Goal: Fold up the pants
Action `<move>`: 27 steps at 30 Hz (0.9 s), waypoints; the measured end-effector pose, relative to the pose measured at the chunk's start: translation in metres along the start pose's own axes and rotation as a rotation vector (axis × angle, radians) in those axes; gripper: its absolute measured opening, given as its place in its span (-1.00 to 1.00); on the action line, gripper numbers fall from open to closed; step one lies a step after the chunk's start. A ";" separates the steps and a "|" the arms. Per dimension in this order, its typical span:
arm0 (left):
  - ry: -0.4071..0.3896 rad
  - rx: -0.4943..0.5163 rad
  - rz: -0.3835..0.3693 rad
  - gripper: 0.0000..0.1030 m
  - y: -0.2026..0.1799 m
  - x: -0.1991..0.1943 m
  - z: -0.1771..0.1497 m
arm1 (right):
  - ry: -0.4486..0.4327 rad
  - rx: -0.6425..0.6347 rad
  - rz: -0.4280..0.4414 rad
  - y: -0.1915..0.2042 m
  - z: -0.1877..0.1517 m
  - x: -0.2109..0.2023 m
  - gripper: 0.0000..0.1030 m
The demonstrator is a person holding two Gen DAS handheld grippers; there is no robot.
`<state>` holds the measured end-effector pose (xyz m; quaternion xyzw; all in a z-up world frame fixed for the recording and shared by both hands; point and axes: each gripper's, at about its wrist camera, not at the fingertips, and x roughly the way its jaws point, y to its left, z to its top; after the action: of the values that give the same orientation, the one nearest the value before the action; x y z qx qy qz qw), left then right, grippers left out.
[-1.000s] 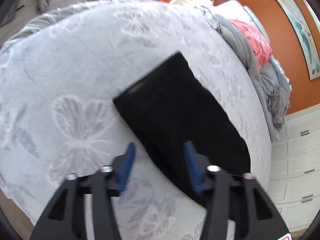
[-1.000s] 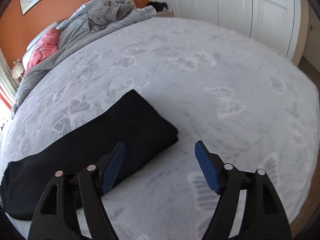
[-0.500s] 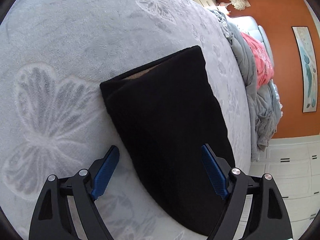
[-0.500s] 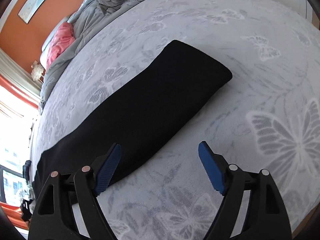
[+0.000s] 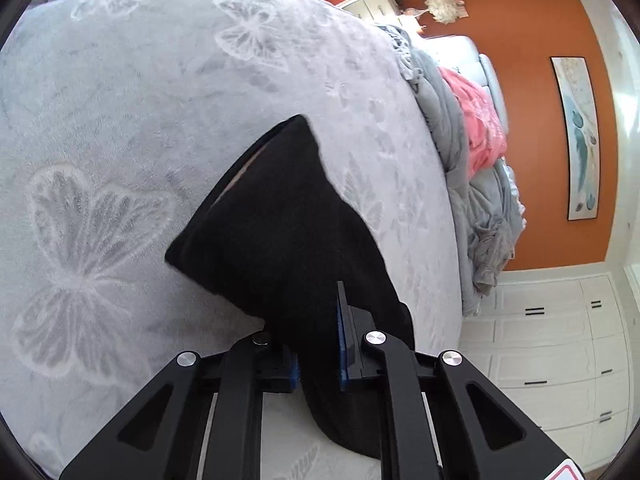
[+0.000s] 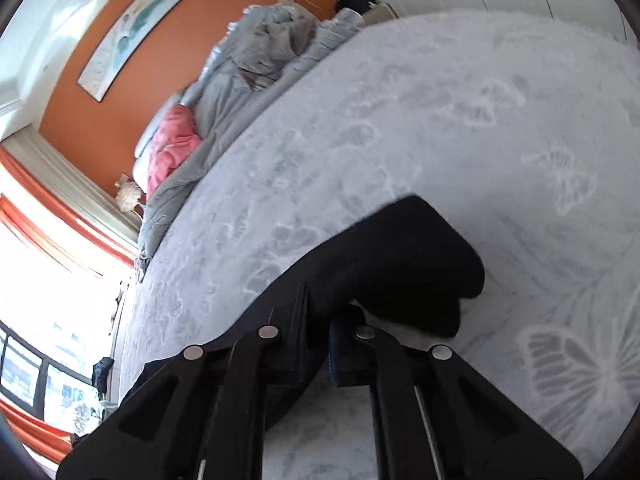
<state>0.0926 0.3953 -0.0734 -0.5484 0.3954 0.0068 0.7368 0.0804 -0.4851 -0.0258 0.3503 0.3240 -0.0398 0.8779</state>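
The black pants (image 5: 280,232) lie folded into a long strip on the grey butterfly-patterned bedspread (image 5: 120,100). In the left wrist view my left gripper (image 5: 318,340) is closing its blue pads on the near edge of one end, and the cloth bunches and lifts there. In the right wrist view the pants (image 6: 400,256) rise off the bedspread (image 6: 500,120) at their other end. My right gripper (image 6: 320,332) is closing on a pinch of that black cloth, and the rounded folded end curls up beside it. The pads are mostly hidden by fabric.
A heap of grey bedding (image 5: 480,220) and a pink cloth (image 5: 480,128) lies along the head of the bed by the orange wall. White drawers (image 5: 560,340) stand past the bed's side. A bright window (image 6: 40,280) is on the left in the right wrist view.
Both grippers went from wide open around the strip's ends to pinched on the black cloth. Both ends now lift and bunch off the bedspread, and both views have rolled.
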 end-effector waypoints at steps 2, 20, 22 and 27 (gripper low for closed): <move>0.024 0.017 0.020 -0.80 0.000 -0.012 -0.007 | -0.008 -0.053 -0.026 0.009 -0.005 -0.025 -0.87; -0.182 0.192 0.540 -0.60 -0.013 -0.036 -0.065 | 0.197 0.240 -0.054 -0.097 -0.049 0.015 -0.27; -0.348 0.334 0.672 -0.60 -0.043 -0.050 -0.079 | 0.182 0.248 -0.039 -0.096 -0.049 0.018 -0.18; -0.506 0.601 0.740 -0.23 -0.095 -0.040 -0.104 | 0.133 0.224 -0.075 -0.084 -0.047 0.018 -0.37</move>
<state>0.0474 0.2904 0.0179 -0.1188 0.3570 0.2842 0.8819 0.0442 -0.5156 -0.1120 0.4356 0.3880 -0.0851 0.8078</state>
